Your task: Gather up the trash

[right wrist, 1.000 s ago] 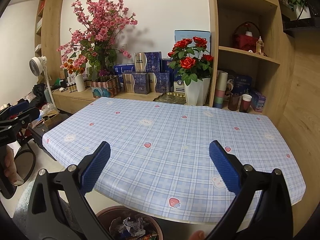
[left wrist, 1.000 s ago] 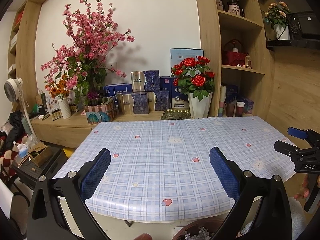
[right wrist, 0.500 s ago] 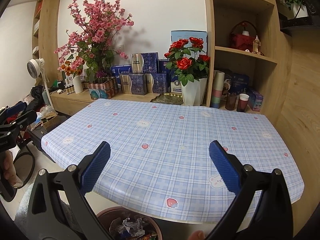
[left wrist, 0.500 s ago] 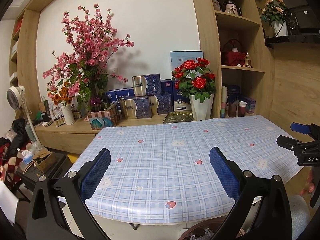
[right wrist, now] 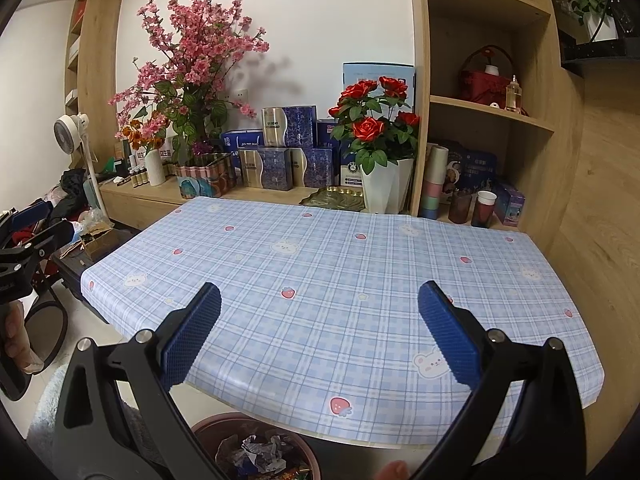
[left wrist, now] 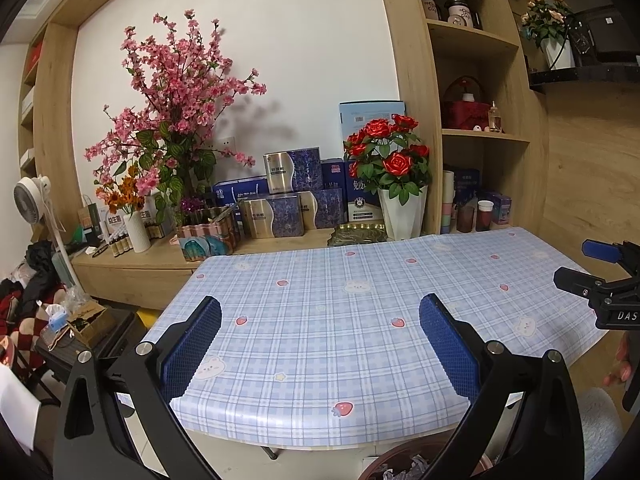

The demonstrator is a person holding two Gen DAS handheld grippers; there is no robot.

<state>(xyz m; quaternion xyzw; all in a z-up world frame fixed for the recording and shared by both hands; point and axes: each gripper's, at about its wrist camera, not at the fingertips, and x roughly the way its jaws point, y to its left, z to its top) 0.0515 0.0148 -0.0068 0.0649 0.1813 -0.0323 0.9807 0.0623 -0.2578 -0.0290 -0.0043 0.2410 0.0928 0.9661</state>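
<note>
The left gripper and right gripper hover with jaws spread wide and empty above the blue plaid tablecloth-covered table. Crumpled paper trash fills the round brown bin below the table's near edge.

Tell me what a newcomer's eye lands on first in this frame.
The blue plaid tablecloth fills the centre. Behind it, on the wooden counter, stand a tall pink blossom arrangement and red roses in a white pot. Below the table's near edge sits a trash bin holding crumpled wrappers.
</note>
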